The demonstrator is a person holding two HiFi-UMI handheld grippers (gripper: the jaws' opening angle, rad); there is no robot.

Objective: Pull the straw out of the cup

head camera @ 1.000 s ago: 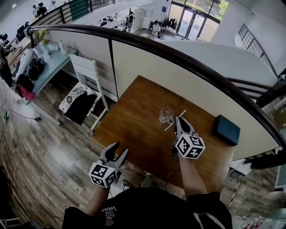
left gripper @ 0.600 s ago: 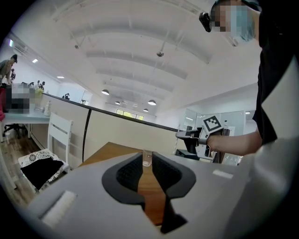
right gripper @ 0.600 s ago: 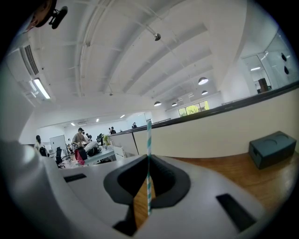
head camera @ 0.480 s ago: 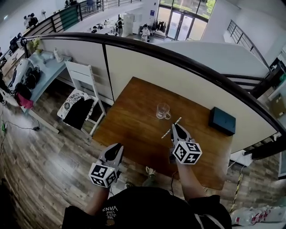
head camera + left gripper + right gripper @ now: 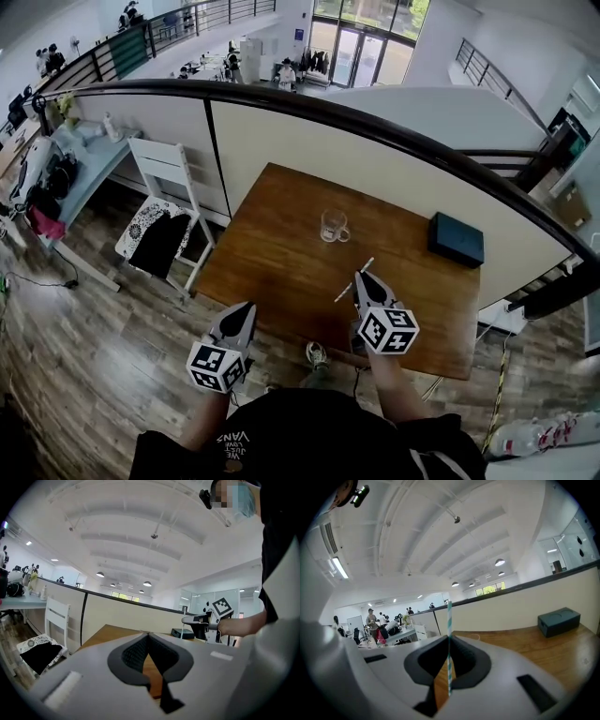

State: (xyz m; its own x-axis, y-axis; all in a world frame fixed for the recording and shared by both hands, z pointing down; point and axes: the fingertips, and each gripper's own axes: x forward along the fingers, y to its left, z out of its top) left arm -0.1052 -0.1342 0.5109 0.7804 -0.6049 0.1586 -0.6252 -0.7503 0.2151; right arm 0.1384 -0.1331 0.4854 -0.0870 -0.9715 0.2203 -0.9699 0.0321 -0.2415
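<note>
Here the right gripper is clamping the single straw between its closed jaws, holding it out of the cup and above the wooden table. In the head view the straw's long axis is running on a diagonal, with one end pointing toward the near-left side of the table and the other toward the far right. In the right gripper view it is standing upright across the jaws, showing teal and white stripes, its top end sticking up past the fingertips. The one clear cup, which has a handle, is sitting upright farther back on the table, apart from the straw. One dark box is lying at the table's far right. The left gripper is hovering by the table's near-left edge with its jaws pressed together on nothing. One white chair is standing left of the table.
</note>
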